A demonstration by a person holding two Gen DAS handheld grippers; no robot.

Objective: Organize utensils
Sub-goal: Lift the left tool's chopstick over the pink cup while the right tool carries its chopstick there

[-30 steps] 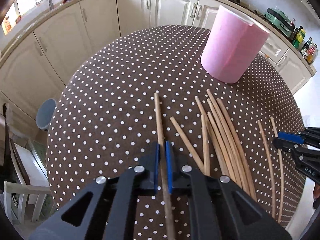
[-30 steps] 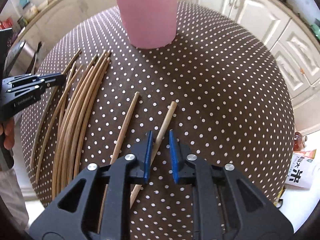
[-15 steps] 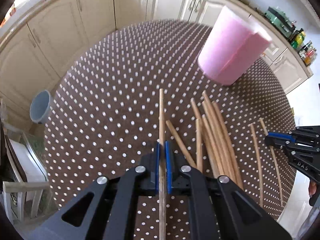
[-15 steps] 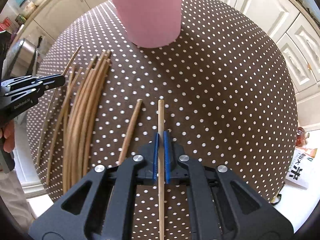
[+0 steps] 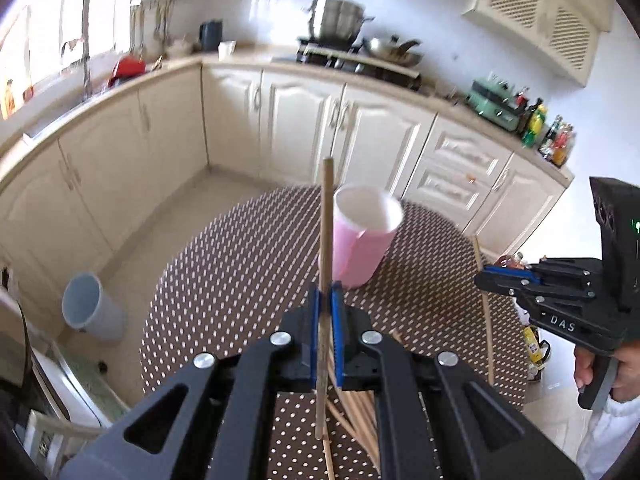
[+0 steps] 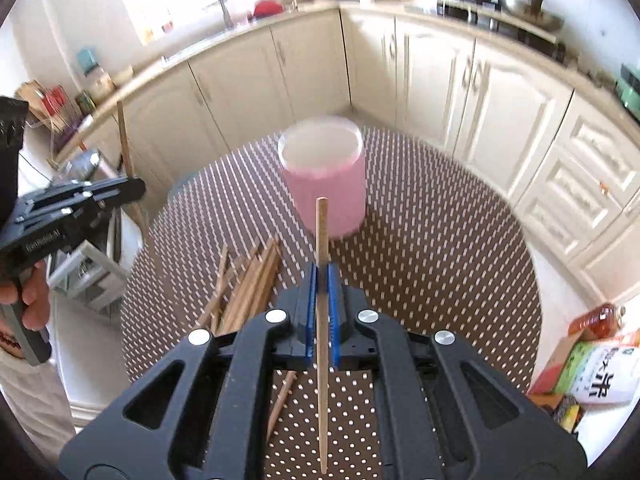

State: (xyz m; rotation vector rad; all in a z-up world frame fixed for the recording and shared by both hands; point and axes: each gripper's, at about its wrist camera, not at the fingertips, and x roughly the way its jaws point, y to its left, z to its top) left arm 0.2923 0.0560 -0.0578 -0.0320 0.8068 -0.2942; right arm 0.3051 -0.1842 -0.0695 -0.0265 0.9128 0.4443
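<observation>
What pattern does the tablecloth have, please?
Brown tablecloth with white polka dots, clearest in the right wrist view.

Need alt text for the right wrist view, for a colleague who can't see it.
Right tongs shut on one wooden chopstick, aimed at the pink cup on a dotted table. Loose chopsticks lie left; left tongs grip another.

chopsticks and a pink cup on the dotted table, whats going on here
A person is tidying chopsticks with a handheld gripper in each hand. The left gripper is shut on one chopstick, and the right gripper is shut on another chopstick, both held above the table. The pink cup stands upright and looks empty. A loose pile of chopsticks lies on the table.
</observation>
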